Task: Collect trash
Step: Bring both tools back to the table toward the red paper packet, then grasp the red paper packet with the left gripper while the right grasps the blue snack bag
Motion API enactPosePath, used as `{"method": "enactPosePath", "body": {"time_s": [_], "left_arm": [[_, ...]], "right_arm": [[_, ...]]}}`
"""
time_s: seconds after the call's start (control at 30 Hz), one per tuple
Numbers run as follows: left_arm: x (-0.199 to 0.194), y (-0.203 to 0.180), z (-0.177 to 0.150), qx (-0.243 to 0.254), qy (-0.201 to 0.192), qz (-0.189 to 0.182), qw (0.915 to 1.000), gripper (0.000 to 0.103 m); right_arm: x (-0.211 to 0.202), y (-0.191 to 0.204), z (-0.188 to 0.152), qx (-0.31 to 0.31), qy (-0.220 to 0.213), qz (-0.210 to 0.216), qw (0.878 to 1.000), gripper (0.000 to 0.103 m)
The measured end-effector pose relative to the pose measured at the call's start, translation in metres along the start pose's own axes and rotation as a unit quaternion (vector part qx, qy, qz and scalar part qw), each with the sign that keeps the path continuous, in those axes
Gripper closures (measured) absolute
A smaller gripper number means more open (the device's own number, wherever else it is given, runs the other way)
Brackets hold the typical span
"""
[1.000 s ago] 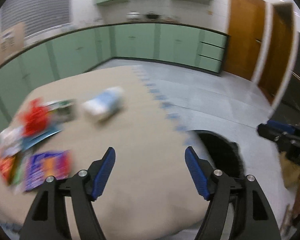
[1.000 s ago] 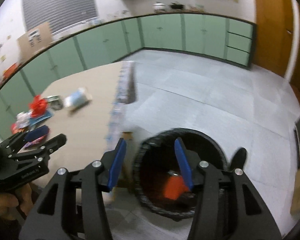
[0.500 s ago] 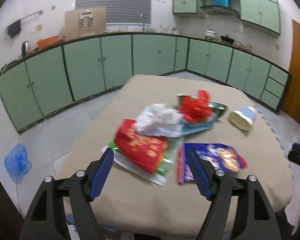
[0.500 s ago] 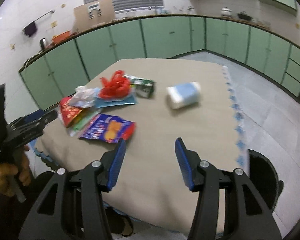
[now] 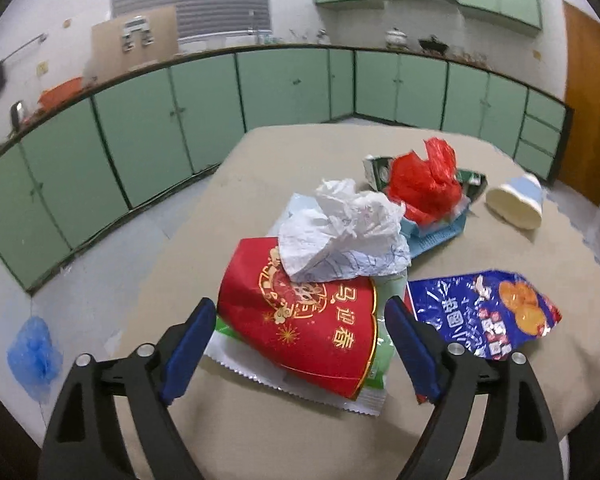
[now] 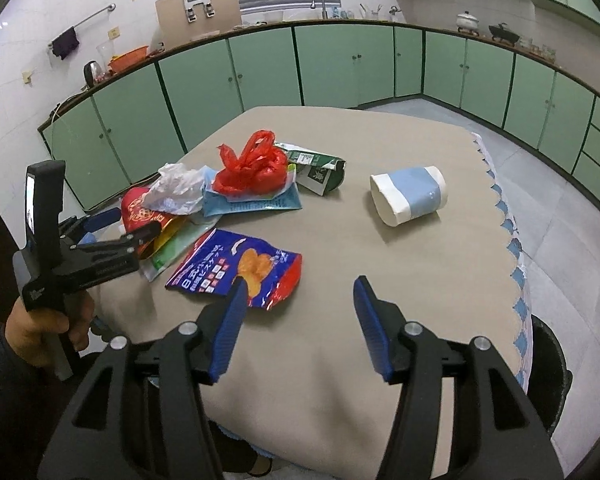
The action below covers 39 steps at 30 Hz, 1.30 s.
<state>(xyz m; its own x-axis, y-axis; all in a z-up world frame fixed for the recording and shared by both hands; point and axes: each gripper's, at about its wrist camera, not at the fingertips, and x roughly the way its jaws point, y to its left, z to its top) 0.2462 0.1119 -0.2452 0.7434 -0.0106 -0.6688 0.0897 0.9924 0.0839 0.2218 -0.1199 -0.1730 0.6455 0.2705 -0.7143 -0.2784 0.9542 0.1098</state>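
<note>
Trash lies heaped on the beige table [image 6: 400,312]. A red paper cup [image 5: 300,320] on its side sits between the fingers of my left gripper [image 5: 300,312], whose jaws are opening and do not press on it. Crumpled white paper [image 5: 340,232] rests on the cup, and a red plastic bag [image 5: 424,184] lies behind. My right gripper [image 6: 300,284] hovers over bare cloth, jaws opening with nothing between them; its left finger is at the edge of a blue snack bag [image 6: 236,268]. A white and blue cup [image 6: 410,194] lies apart to the right.
A black bin [image 6: 548,360] stands on the floor past the table's right edge. A torn green carton [image 6: 320,172] and a blue leaflet [image 6: 252,204] lie under the red bag. A hand holds the left gripper [image 6: 140,220] at the table's left edge. Green cabinets line the walls.
Both grippers swung from the bin and floor side over to the table's trash pile. The left gripper closed in on the red cup, and both sets of jaws spread wider.
</note>
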Motion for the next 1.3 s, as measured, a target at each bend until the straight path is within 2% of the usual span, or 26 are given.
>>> {"method": "enactPosePath", "body": {"time_s": [0.1, 0.23, 0.33, 0.43, 0.53, 0.73, 0.9, 1.3], "left_arm": [[0.003, -0.007, -0.001, 0.034, 0.006, 0.002, 0.9994, 0.017], [0.004, -0.005, 0.001, 0.036, 0.005, 0.014, 0.9992, 0.017], [0.005, -0.012, 0.001, 0.059, 0.01, 0.023, 0.9979, 0.017], [0.01, -0.015, -0.002, 0.07, 0.019, 0.028, 0.9969, 0.022], [0.002, -0.013, -0.002, 0.052, 0.011, 0.029, 0.9982, 0.022], [-0.037, -0.006, 0.001, 0.005, -0.032, 0.026, 0.9991, 0.022], [-0.055, -0.009, -0.006, -0.021, -0.044, 0.017, 0.9986, 0.022], [-0.061, -0.015, -0.011, -0.03, -0.051, -0.009, 0.9982, 0.022]], "right_arm": [[-0.001, 0.001, 0.001, -0.002, -0.004, 0.001, 1.0, 0.046], [-0.004, 0.003, 0.002, -0.003, -0.008, 0.001, 1.0, 0.044], [-0.005, 0.004, 0.001, -0.003, -0.008, 0.0, 1.0, 0.044], [-0.006, 0.005, 0.001, -0.001, -0.008, 0.001, 1.0, 0.044], [-0.006, 0.006, 0.0, -0.001, -0.009, 0.0, 1.0, 0.044], [0.011, 0.003, -0.007, 0.012, 0.011, 0.012, 1.0, 0.045], [0.026, 0.007, -0.011, 0.017, 0.019, 0.019, 0.999, 0.046], [0.072, 0.013, -0.009, 0.059, 0.03, 0.016, 0.998, 0.046]]}}
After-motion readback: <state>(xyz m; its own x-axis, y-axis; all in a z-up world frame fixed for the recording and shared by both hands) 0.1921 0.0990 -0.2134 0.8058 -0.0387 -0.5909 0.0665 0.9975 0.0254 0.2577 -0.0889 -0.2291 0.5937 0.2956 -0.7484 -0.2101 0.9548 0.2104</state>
